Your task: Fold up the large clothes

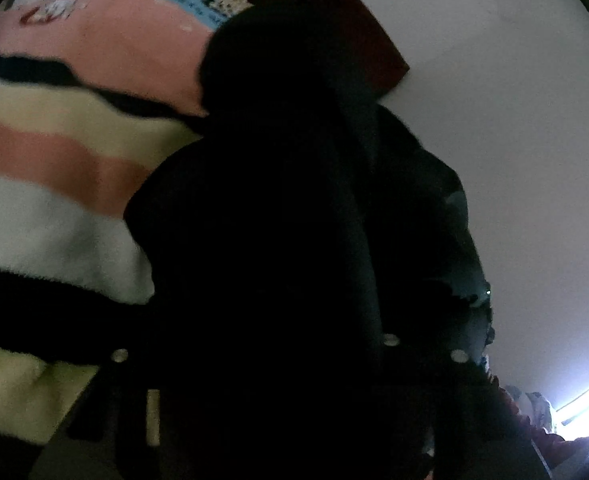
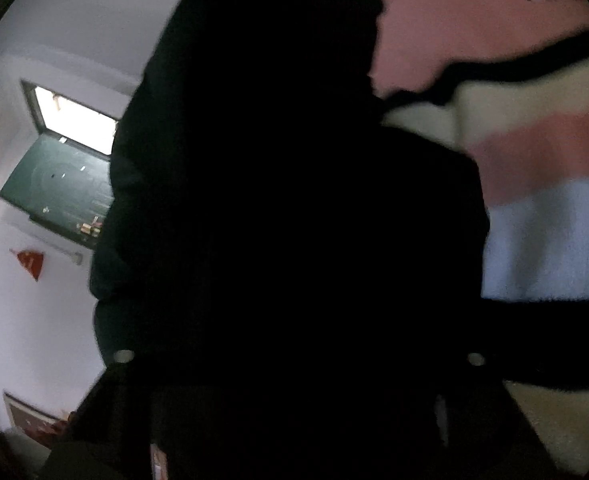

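Observation:
A large black garment (image 1: 278, 208) fills the middle of the left wrist view and hangs in front of the camera. It also fills the middle of the right wrist view (image 2: 294, 220). Both views tilt upward toward the wall and ceiling. My left gripper (image 1: 290, 320) and my right gripper (image 2: 294, 332) are lost in the dark cloth; only small pale screws show on their bodies. The fingertips are hidden, so the jaws cannot be read.
A fuzzy blanket (image 1: 50, 168) striped pink, cream, white and black lies at the left; it also shows in the right wrist view (image 2: 542, 184) at the right. A white wall (image 1: 514, 120), a dark red panel (image 1: 358, 28), a bright window (image 2: 74, 116).

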A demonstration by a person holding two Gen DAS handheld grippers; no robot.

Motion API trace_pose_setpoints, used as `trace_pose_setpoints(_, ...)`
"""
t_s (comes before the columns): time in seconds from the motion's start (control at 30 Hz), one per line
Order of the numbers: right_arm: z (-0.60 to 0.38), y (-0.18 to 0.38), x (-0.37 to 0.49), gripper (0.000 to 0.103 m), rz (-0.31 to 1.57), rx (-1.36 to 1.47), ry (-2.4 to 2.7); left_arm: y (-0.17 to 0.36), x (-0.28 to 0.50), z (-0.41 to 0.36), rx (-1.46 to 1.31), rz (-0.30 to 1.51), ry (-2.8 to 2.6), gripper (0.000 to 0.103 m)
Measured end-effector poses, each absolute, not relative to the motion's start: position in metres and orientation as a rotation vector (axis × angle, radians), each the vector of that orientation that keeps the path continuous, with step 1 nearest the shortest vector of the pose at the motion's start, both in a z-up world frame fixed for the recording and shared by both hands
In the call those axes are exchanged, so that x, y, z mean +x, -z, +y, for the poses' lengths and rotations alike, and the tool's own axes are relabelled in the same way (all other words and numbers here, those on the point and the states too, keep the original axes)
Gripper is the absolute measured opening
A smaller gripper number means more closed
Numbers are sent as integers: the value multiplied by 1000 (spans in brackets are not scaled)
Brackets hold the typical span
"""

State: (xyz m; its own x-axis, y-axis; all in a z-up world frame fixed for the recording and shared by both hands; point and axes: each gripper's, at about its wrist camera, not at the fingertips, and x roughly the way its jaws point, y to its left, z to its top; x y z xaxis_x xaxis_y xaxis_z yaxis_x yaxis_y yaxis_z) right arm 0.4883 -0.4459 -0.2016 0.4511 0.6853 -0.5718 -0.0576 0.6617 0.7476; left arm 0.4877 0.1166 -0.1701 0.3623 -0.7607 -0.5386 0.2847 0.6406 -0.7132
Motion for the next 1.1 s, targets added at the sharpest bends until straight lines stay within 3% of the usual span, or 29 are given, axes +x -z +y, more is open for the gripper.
trace_pose_setpoints(0.07, -438, 183, 489, 33, 982, 691, -511, 150, 487, 113, -541, 950, 732, 32)
trace_pose_setpoints(0.2, -424, 131, 490, 27, 902, 607, -531, 113, 479, 113, -525, 884, 755, 28)
trace_pose_setpoints(0.47, -411, 41, 470, 24, 798, 467, -570, 62, 440, 137, -505, 783, 788, 28)
trace_pose_setpoints(0.57, -408, 48, 447, 25, 794, 501, -570, 77, 440, 139, -519, 820, 779, 27)
trace_pose_setpoints(0.73, -428, 119, 434, 26, 908, 575, -499, 133, 430, 142, -464, 955, 718, 29)
trace_pose_setpoints(0.83, -436, 150, 424, 38, 964, 619, -416, 150, 434, 145, -437, 983, 663, 42)
trace_pose_setpoints(0.87, -451, 157, 423, 47, 967, 633, -389, 150, 435, 149, -447, 981, 654, 45)
trace_pose_setpoints(0.97, -463, 165, 418, 67, 963, 667, -343, 146, 433, 158, -460, 975, 651, 50)
trace_pose_setpoints(1.03, -470, 167, 409, 75, 957, 693, -334, 141, 434, 164, -462, 971, 654, 51)
trace_pose_setpoints(1.1, -466, 155, 410, 92, 940, 695, -320, 132, 433, 171, -470, 965, 657, 52)
